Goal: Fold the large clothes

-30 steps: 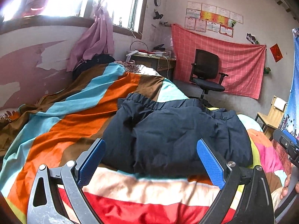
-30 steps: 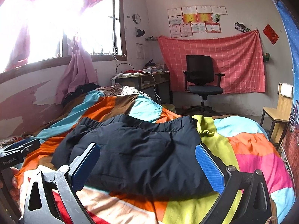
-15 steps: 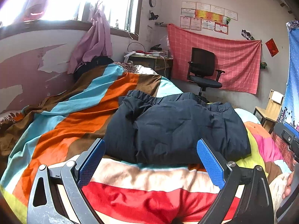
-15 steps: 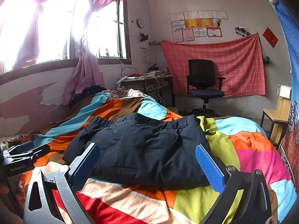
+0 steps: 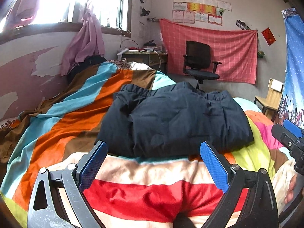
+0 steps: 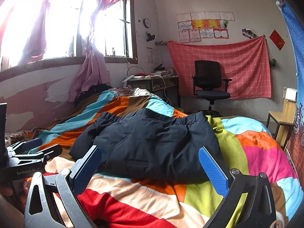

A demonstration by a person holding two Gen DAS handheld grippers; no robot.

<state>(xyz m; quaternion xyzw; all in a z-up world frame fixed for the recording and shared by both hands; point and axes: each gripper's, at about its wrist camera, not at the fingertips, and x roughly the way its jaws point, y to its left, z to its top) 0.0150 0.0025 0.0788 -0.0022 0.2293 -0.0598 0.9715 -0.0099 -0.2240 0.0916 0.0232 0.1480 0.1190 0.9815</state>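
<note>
Striped bedspread (image 5: 62, 125) carries a folded navy jacket (image 5: 176, 121); left gripper (image 5: 153, 163) and right gripper (image 6: 150, 163) gape wide, empty.

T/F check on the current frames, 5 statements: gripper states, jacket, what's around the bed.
1. Both grippers are open. True: the left gripper and right gripper hold nothing.
2. The dark jacket lies folded on the striped blanket. True.
3. The left gripper clamps the jacket hem. False: its fingers are apart from the jacket, over the blanket.
4. The office chair stands before the red checked cloth. True.
5. The jacket hangs on the chair. False: it rests on the bed.
</note>
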